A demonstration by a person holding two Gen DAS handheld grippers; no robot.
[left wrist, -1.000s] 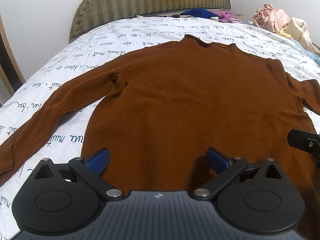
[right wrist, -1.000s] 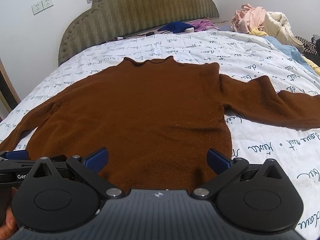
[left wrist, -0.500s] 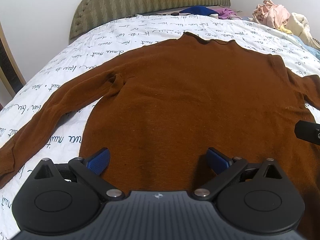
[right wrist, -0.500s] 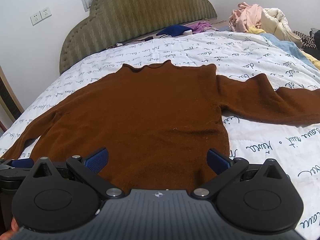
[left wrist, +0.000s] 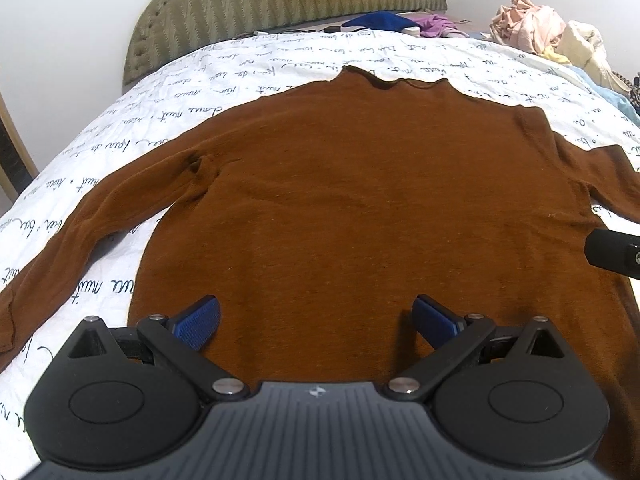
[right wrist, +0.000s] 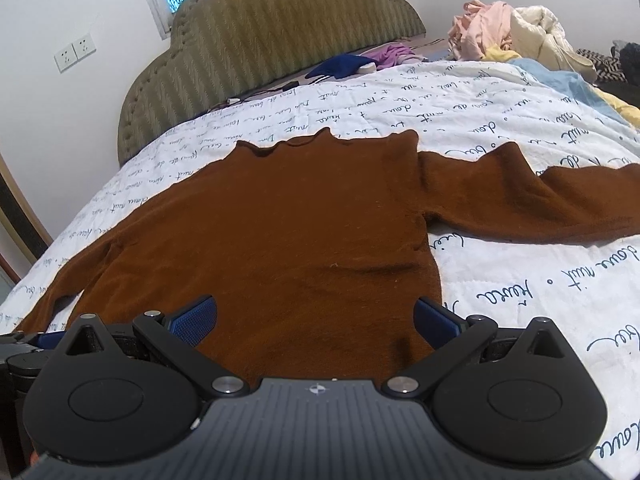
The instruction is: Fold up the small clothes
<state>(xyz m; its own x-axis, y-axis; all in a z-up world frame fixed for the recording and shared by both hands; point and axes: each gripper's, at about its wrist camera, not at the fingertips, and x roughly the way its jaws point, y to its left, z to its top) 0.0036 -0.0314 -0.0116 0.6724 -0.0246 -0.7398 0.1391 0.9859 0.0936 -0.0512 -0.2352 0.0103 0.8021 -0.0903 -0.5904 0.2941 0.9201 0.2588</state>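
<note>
A white bedspread (left wrist: 256,80) printed with dark script covers the bed, with an olive padded headboard (left wrist: 280,4) at the far end and a heap of pale clothes (right wrist: 516,32) at the far right. Spread flat on it lies a rust-brown knit sweater (left wrist: 380,200), neckline toward the headboard, both sleeves stretched out sideways; a small pucker sits at the left armpit. Compared with a second ago, both cameras sit a little lower and nearer the hem, and the sweater itself has not shifted. The left gripper (left wrist: 316,320) hovers over the lower body of the sweater, jaws spread wide with nothing between them. The right gripper (right wrist: 316,320) is likewise wide apart and empty, its right fingertip (right wrist: 434,316) over the sweater's right side edge.
</note>
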